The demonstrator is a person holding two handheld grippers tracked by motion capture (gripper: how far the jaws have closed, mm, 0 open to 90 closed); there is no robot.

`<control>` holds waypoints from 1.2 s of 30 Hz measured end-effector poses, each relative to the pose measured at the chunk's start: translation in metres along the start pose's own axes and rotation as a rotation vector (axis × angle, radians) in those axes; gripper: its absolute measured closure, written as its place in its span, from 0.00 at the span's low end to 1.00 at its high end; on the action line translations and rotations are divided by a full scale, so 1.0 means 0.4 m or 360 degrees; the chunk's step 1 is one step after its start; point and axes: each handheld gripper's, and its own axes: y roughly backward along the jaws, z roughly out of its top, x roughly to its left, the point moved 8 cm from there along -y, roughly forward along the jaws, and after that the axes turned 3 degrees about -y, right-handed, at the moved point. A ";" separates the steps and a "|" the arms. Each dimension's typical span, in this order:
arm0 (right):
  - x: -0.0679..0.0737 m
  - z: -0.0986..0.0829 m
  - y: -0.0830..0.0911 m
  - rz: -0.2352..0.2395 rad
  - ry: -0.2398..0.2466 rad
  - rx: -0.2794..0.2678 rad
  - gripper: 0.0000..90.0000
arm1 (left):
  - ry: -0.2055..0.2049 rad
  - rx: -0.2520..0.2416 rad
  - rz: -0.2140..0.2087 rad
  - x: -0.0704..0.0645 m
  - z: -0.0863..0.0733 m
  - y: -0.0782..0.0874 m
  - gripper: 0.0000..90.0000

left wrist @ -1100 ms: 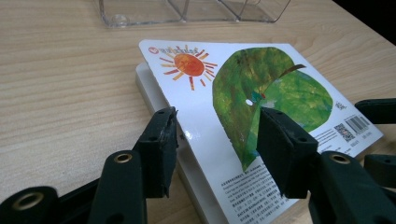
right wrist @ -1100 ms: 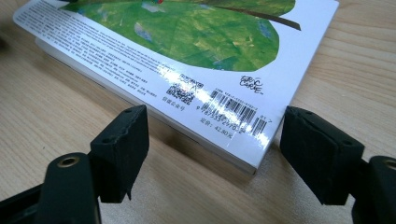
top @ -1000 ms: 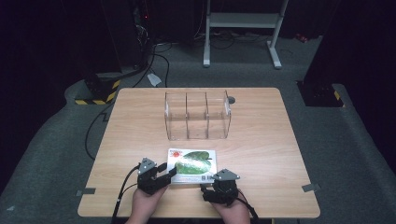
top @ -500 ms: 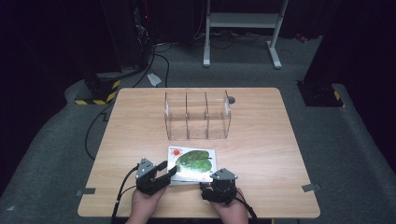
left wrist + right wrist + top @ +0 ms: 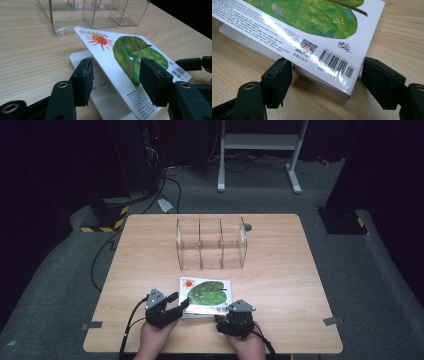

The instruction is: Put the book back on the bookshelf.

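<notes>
Fingers on both grippers are spread apart and neither has actually clamped anything. The left gripper (image 5: 172,306) sits at the near-left corner of the book (image 5: 206,295), and in the left gripper view its fingers (image 5: 83,77) straddle the lifted cover (image 5: 130,62), which tilts up off the white pages below it. The right gripper (image 5: 235,316) is at the book's near-right corner; in the right gripper view its fingers (image 5: 278,77) stand on either side of the barcode corner with a gap on both sides, not touching.

The book lies near the front edge of the desk (image 5: 145,250), cover up with the green leaf and orange sun, just in front of the clear organizer (image 5: 211,243). That organizer has three compartments side by side, and all three look empty as far as the see-through walls let anyone tell. A small grey round thing (image 5: 248,226) sits on the desk behind its right end.

Compared with a second ago, not much has changed: book, organizer and both hands are in pretty much the same spots, with the left gripper maybe nudged slightly closer to the cover.
</notes>
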 end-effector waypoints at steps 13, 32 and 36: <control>0.001 -0.001 0.002 -0.0015 0.0028 -0.0008 0.29 | 0.0168 0.0184 -0.0216 -0.006 0.001 -0.045 0.45; 0.003 -0.008 0.008 -0.0022 0.0067 0.0002 0.31 | 0.0140 0.0229 -0.0323 0.004 -0.004 -0.070 0.55; 0.009 -0.011 0.031 0.0011 0.0071 -0.0031 0.32 | 0.0119 0.0240 -0.0334 0.003 -0.007 -0.065 0.57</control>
